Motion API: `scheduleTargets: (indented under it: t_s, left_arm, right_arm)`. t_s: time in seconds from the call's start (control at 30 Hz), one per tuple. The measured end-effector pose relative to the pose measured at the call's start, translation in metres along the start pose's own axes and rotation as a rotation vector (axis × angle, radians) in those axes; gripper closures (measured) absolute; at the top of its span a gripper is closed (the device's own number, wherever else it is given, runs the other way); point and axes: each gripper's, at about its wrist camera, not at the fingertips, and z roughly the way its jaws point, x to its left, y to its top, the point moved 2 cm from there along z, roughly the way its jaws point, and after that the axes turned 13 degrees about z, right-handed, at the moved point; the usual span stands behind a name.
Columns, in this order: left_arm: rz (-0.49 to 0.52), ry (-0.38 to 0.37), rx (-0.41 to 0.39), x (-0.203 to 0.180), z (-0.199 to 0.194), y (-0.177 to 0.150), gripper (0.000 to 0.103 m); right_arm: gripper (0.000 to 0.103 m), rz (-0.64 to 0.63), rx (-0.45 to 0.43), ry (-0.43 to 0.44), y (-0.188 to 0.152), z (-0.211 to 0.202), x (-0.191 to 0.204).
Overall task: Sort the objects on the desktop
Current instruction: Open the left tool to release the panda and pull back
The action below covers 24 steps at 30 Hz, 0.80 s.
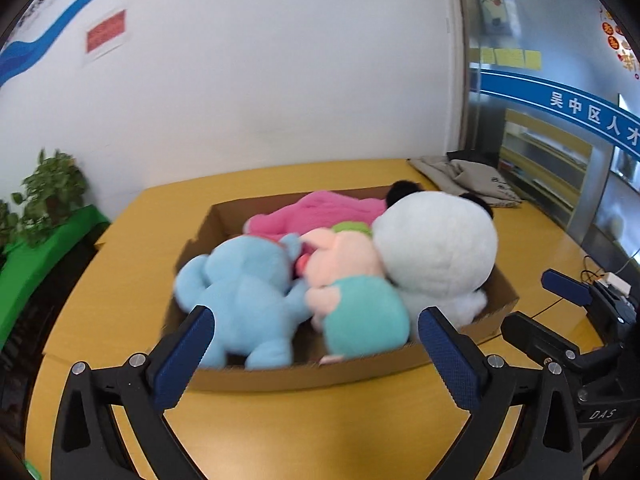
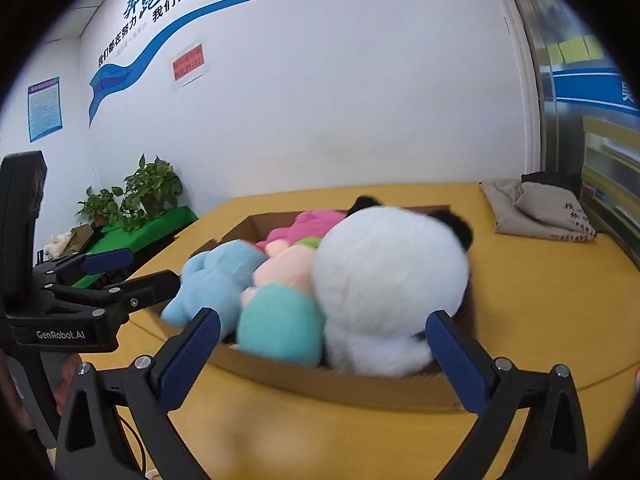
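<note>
**Both grippers open and empty at a full box of toys**

Jaws wide apart on both tools, nothing between them. Left gripper (image 1: 316, 344) sits low at the near wall of the cardboard box (image 1: 304, 376), its blue pads framing the blue and teal toys. Right gripper (image 2: 324, 348) is just beside it, also at the near rim, its pads bracketing the panda. Neither touches a toy, as far as I can tell.

Box rests on the yellow table (image 1: 304, 432), well out from the white wall. Toys are heaped above its rim, pressed against each other; my guess is the box serves as the collecting bin, and the heap leans because it is overfull.

Count of soft toys, from what shows:
- one blue plush (image 1: 244, 292), at the left of the box, limbs over the near edge
- one teal plush (image 1: 366, 320), front centre, touching the blue one
- one pale pink plush (image 1: 340, 260), wedged behind the teal one
- one bright pink plush (image 1: 320, 210), at the back
- one white panda (image 1: 436, 252), largest, at the right, black ears up
- a green scrap beside the pale pink one; whether a separate toy, cannot tell

Also on the table: one grey cloth bag (image 1: 468, 180), far right corner, well apart from the box. Potted plants (image 2: 148, 192) sit on a green-covered ledge off to the left.

No toys lie loose on the table in view.
</note>
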Motion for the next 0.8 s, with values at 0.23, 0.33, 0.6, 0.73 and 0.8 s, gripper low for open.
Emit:
scheduleTargets:
  t_s: [0.23,0.33,0.6,0.73,0.8]
  left_arm:
    - [-0.019,0.016,0.021,0.009,-0.023,-0.038,0.0]
    - [-0.046,-0.002,0.014,0.01,-0.032,-0.043,0.0]
    - [-0.064,0.013,0.003,0.007,-0.042,-0.047,0.0]
    - [-0.076,0.016,0.008,0.007,-0.043,-0.05,0.0]
    - [-0.085,0.008,0.005,0.007,-0.043,-0.051,0.0]
  right_arm:
    - [0.0,-0.031,-0.047,-0.153,-0.025,-0.024,0.028]
    - [0.0,-0.046,-0.063,-0.197,-0.028,-0.034,0.032]
    - [0.0,-0.069,-0.042,-0.24,-0.037,-0.042,0.035]
    - [0.0,-0.073,-0.033,-0.235,-0.042,-0.043,0.038]
    - [0.0,-0.074,-0.035,-0.24,-0.044,-0.044,0.038]
